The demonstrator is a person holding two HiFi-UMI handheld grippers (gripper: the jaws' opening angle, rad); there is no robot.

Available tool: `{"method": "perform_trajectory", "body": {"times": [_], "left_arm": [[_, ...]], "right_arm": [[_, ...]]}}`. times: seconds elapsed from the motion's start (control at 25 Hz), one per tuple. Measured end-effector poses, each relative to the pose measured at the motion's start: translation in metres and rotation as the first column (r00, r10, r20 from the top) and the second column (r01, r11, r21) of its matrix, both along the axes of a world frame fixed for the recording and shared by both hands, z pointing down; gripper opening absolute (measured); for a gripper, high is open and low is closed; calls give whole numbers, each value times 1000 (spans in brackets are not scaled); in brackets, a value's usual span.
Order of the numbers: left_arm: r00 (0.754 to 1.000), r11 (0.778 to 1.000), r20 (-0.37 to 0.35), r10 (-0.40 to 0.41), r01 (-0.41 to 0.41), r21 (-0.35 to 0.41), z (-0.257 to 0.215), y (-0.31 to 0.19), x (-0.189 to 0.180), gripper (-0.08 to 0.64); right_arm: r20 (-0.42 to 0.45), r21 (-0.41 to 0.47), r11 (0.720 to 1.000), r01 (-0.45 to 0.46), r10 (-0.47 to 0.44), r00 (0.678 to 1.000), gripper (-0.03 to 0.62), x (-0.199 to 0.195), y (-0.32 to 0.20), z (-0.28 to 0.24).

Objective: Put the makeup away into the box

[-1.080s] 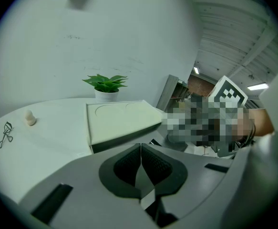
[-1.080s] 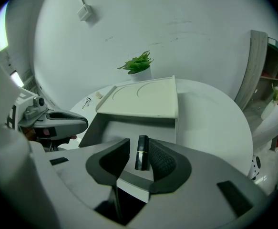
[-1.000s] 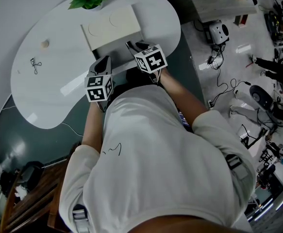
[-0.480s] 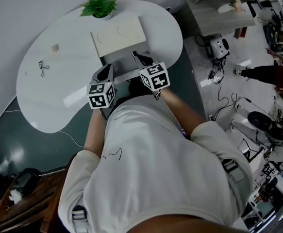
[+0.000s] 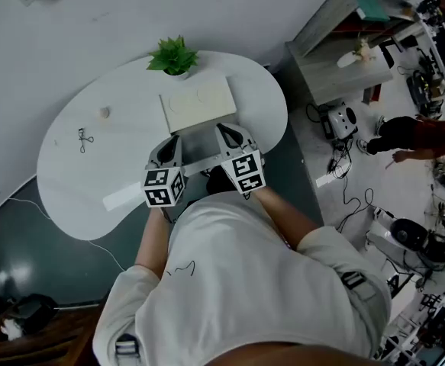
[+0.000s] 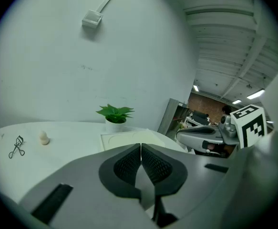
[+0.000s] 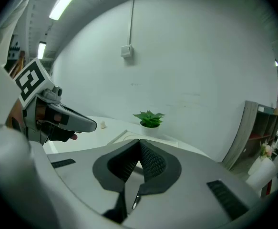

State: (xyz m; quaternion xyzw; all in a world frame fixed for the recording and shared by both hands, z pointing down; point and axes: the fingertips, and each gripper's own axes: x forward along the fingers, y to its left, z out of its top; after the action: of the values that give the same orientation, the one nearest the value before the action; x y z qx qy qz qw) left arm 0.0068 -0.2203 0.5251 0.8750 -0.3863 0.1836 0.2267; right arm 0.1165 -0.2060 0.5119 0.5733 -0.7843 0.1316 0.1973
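A cream, flat box [image 5: 198,105] lies lid-closed on the white table [image 5: 69,174], in front of a potted plant [image 5: 175,56]. An eyelash curler [image 5: 85,138] and a small beige makeup sponge [image 5: 104,113] lie apart at the table's left. My left gripper [image 5: 171,148] and right gripper [image 5: 225,133] hover side by side over the table's near edge, just short of the box. Both are shut with nothing between the pads. The left gripper view shows its shut jaws' fingertips [image 6: 141,146] aimed at the box [image 6: 129,138], with the curler [image 6: 16,147] and the sponge [image 6: 44,137] at left. The right gripper [image 7: 139,144] looks toward the plant [image 7: 149,118].
A grey shelf unit [image 5: 344,44] stands right of the table. Cables, machines and a person's arm [image 5: 417,132] crowd the floor at right. A dark floor mat [image 5: 24,235] lies round the table's near side. The wall behind carries a socket box [image 6: 91,19].
Both grippers have risen from low by the table's near edge and now point more level at the box. The head view has pulled back and higher, showing the whole table.
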Motion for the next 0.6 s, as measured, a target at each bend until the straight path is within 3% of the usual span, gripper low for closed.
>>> {"method": "perform_trajectory", "body": {"times": [0.28,0.6], "left_arm": [[998,989,-44,-38,44,139,-57,-19,-9,21],[993,943,-102,-58,88,321,-142,-33,-23,21]], "right_arm": [[2,132,991,-23,23,1000,-2,1,-16,-63],[6,296,951,-87,90,996,-2,26,-27,-142]]}}
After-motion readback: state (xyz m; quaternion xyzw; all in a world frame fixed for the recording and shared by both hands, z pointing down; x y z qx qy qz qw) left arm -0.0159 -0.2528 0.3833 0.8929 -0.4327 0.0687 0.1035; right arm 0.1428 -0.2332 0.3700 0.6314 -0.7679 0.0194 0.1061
